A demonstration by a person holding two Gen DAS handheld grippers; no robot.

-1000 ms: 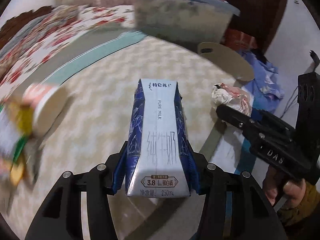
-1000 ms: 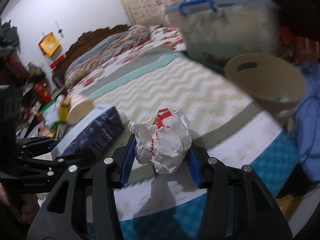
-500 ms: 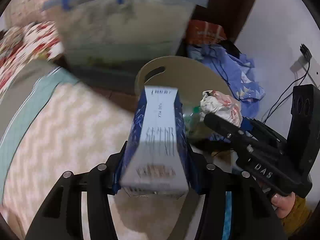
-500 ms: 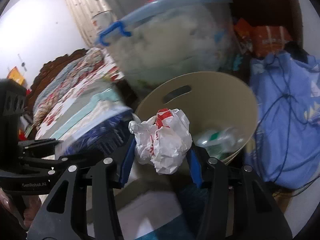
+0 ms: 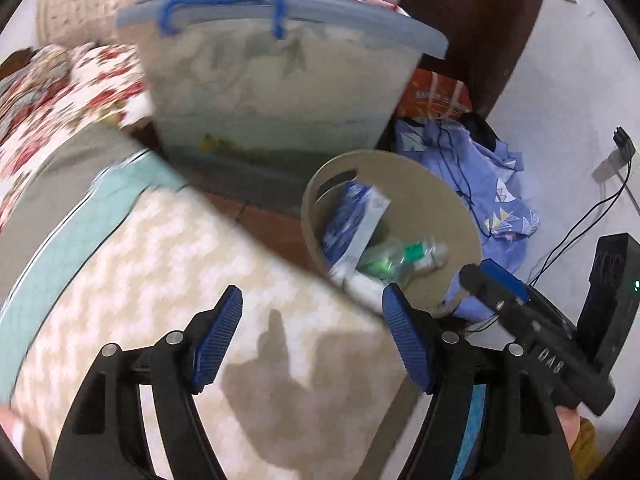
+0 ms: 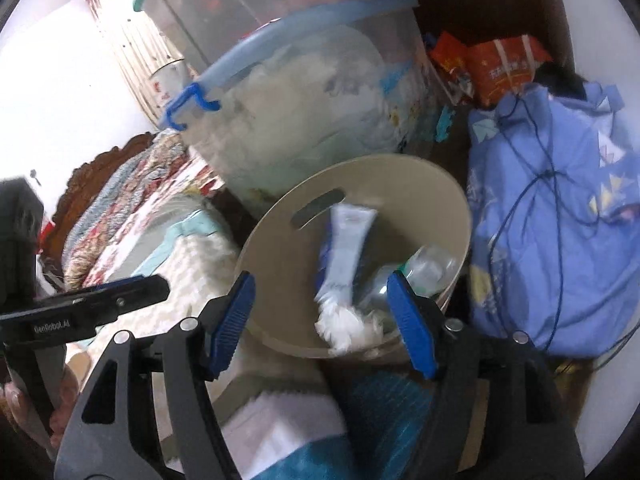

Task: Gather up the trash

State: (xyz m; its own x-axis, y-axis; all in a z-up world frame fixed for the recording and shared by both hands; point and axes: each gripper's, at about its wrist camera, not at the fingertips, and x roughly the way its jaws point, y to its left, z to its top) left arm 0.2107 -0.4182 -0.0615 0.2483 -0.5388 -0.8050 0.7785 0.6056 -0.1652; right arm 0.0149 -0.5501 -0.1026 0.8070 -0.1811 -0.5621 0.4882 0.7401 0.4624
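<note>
A beige round bin (image 5: 436, 196) (image 6: 276, 300) stands beside the bed. The blue and white milk carton (image 5: 354, 226) (image 6: 344, 246) lies tilted inside it, above a clear plastic bottle (image 5: 400, 258) (image 6: 424, 268). The crumpled white paper wad (image 6: 346, 326) lies in the bin below the carton. My left gripper (image 5: 312, 334) is open and empty over the bed's edge, short of the bin. My right gripper (image 6: 322, 322) is open and empty just above the bin's near rim. It also shows at the right of the left wrist view (image 5: 520, 312).
A big clear storage tub (image 5: 272, 80) (image 6: 312, 96) with a blue lid stands behind the bin. A blue cloth with cables (image 5: 472, 168) (image 6: 560, 208) lies right of it. The bed with a cream zigzag blanket (image 5: 160, 280) is on the left. Orange packets (image 6: 500, 68) lie behind.
Both grippers opened over the bin. The milk carton left my left gripper and the paper wad left my right gripper; both now lie in the bin.
</note>
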